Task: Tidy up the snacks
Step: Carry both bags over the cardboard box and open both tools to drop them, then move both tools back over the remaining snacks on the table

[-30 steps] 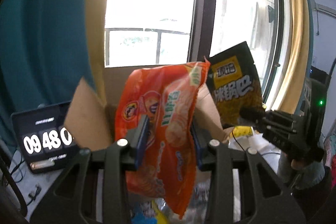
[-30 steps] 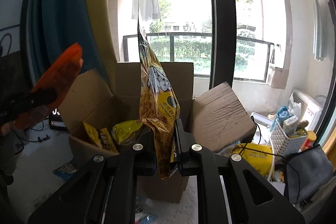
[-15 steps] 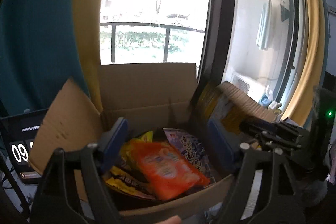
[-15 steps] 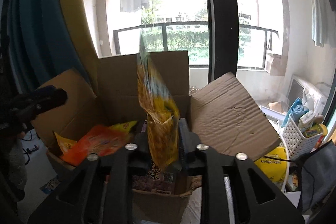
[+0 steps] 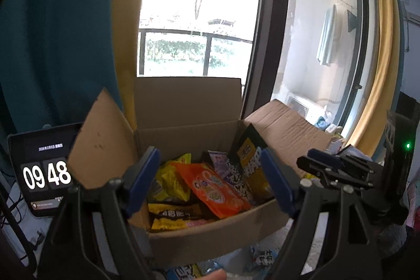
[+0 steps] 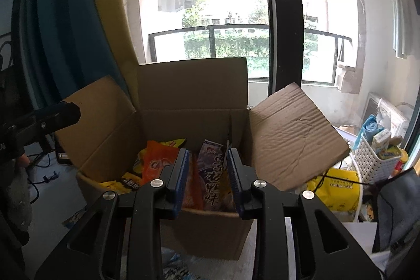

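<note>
orange snack bag (image 5: 215, 188), brown cardboard box (image 5: 189, 106), teal curtain (image 5: 52, 43), blk/yellow pkt (image 5: 246, 156)

Each camera sits on a gripper and looks forward along its two fingers, tipped a bit down. Both face the window and look into the open box (image 5: 199, 230) (image 6: 210, 214) from close by, with the fingers filling the bottom of the frame. Both views share the box and its snacks. The left view shows the right gripper (image 5: 323, 164) at its right edge. The right view shows the left gripper (image 6: 52, 117) at its left edge.
</note>
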The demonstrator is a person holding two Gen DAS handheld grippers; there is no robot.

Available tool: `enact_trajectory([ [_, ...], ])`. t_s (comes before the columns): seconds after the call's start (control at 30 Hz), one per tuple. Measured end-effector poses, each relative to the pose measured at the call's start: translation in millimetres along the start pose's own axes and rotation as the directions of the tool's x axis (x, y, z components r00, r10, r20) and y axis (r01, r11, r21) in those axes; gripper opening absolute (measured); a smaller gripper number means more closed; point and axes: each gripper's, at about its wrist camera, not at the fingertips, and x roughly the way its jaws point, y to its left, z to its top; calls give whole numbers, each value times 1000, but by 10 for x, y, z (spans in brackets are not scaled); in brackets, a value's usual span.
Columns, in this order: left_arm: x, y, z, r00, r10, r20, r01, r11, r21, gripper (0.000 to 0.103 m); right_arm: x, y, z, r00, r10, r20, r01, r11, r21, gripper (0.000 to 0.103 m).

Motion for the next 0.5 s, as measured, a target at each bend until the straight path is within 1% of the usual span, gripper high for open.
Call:
enact_trajectory([
  [0.13,-181,-30,-47,1000,-7,15,7,1000,8,81,-163,87,-35,1000,0,3,0,1000,-8,32],
  [0.33,-430,-53,-178,1000,-12,15,12,1000,14,81,-429,212,-119,1000,-5,7,5,1000,-15,33],
  [0.47,-571,-43,-284,1000,-7,7,7,1000,5,81,-588,276,-180,1000,-7,9,7,1000,-15,38],
  [0.5,-608,-37,-315,1000,-6,5,6,1000,4,81,-639,293,-201,1000,-6,10,6,1000,-12,41],
])
